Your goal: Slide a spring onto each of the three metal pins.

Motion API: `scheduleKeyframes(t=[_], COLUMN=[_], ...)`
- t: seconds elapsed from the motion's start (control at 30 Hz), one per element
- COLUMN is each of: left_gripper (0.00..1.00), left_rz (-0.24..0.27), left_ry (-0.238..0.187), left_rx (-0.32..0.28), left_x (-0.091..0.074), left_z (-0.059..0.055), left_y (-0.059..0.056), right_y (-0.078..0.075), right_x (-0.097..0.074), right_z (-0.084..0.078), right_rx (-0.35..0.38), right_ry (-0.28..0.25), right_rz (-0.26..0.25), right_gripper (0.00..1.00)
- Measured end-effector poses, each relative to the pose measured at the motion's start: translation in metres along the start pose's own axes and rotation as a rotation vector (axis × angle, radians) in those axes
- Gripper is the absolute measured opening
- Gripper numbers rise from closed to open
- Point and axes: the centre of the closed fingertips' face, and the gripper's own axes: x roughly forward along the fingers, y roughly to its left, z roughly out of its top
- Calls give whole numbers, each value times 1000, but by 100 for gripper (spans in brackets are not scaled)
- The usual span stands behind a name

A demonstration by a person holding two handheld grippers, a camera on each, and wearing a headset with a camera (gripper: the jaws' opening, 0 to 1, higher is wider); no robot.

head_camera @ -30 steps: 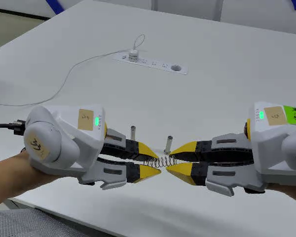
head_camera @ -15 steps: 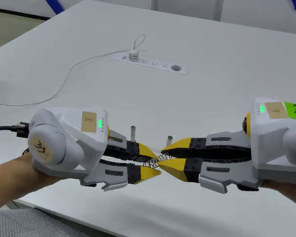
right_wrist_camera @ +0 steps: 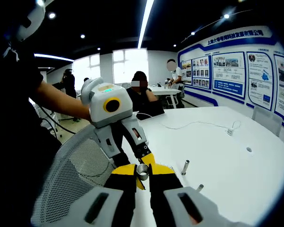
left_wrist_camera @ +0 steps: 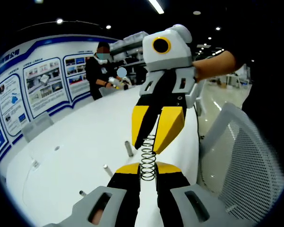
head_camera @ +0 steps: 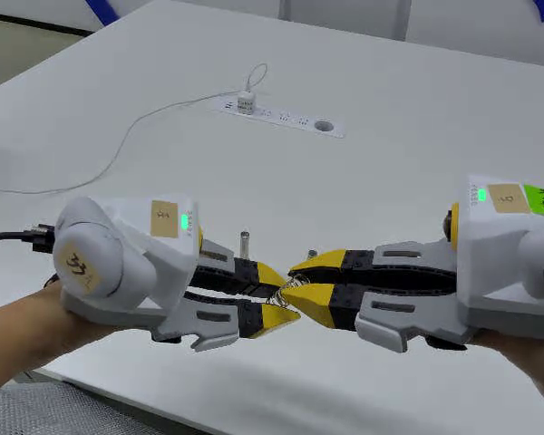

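As left gripper [head_camera: 287,299] and right gripper [head_camera: 296,283] meet above the table [head_camera: 390,181], their fingers [head_camera: 270,275] clamp one shared spring [head_camera: 288,290]; pin [head_camera: 245,243] at eleven o'clock.

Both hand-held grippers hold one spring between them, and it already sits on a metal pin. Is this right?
No. The left gripper view shows the spring in the air, held between the left hand-held gripper and the right hand-held gripper, not on a pin. The metal pins stand bare on the table.

Left claw [head_camera: 288,297] and right claw [head_camera: 296,284] nose-to-nose, closed.
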Motion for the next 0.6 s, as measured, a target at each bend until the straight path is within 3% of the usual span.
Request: scheduleKeyframes(t=[0.17, 0.27, 0.43, 0.6], left_gripper=[14, 17, 27, 39], left_rz=[19, 48, 90, 169], left_ry=[-44, -58, -60, -66], left_rx=[-60, -63, -89, -118], left_x=[-3, -8, -18, -36], left_z=[5, 5, 0, -9], left_y=[5, 10, 19, 32], right_y=[-2, -4, -14, -25], right_x=[0, -2, -3, -4], right_z=[5, 11, 18, 21], right_rx=[7, 6, 1, -8], right_ry=[-9, -24, -35, -27], right_rz=[-13, -19, -50, -82], right_gripper=[10, 10, 10, 10])
